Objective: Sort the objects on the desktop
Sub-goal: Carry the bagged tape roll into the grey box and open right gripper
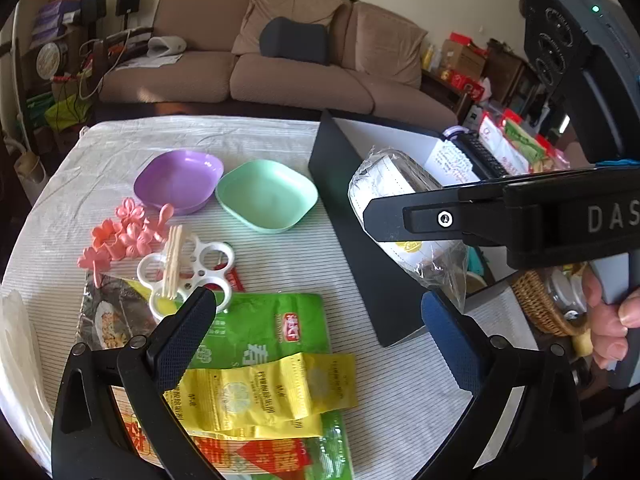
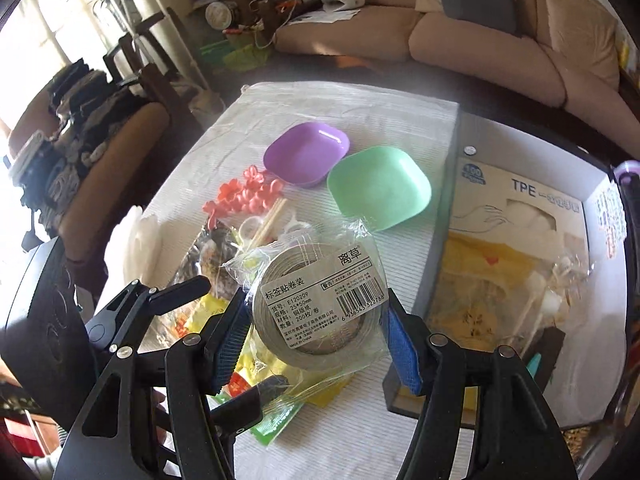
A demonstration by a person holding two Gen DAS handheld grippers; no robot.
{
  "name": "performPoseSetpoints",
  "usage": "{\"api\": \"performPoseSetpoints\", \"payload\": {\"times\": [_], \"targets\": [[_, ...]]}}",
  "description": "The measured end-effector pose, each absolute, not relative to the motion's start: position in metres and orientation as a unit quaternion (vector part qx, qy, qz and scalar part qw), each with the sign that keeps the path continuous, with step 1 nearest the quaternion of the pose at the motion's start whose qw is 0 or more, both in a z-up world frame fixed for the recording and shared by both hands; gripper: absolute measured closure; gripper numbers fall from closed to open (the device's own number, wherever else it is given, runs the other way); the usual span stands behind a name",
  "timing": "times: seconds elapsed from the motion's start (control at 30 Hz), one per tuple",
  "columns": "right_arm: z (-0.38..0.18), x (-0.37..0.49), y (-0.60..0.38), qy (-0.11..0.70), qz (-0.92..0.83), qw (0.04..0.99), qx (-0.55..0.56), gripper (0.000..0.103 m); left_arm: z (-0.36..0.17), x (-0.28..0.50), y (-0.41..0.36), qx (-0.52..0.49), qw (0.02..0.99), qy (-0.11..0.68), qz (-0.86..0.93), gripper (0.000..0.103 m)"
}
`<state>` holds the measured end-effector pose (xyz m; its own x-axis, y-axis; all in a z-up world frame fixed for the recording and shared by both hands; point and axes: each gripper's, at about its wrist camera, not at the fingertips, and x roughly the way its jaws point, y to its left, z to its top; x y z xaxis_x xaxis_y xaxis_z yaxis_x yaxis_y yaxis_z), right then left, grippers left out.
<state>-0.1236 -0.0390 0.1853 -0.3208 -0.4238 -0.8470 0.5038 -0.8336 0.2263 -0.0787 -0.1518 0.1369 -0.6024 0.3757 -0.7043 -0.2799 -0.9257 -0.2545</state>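
Two fisheye views, each looking forward along a handheld tool's own black jaws, which fill the lower edge of the frame.

The left wrist view sits low and close over the near end of the white striped cloth-covered surface (image 1: 280, 136), facing across it toward a long brown fabric sofa (image 1: 280, 72) against the far wall.

The right wrist view looks from higher up and further right, tilted down, facing the same sofa (image 2: 500, 40), with the bright window side of the room at its left edge.

Both views share the surface (image 2: 380, 120), a purple square plastic dish (image 1: 178, 182) (image 2: 306, 152), a mint green square plastic dish (image 1: 266, 194) (image 2: 378, 188), and a dark open box with a white inside (image 1: 348, 200) (image 2: 524, 148).
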Motion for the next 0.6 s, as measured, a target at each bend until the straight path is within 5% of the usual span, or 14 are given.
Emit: {"api": "performPoseSetpoints", "payload": {"times": [0.37,0.6], "targets": [[0.220,-0.169,0.064,0.009,-0.851,0.229,0.473,0.037,0.172,-0.087,-0.102,-0.379,0.249,-0.065,0.889,0.001],[0.179,-0.240,0.134,0.025,-0.855,0.127,0.502,0.037,0.167,-0.126,-0.059,-0.397,0.268,-0.055,0.876,0.000]]}}
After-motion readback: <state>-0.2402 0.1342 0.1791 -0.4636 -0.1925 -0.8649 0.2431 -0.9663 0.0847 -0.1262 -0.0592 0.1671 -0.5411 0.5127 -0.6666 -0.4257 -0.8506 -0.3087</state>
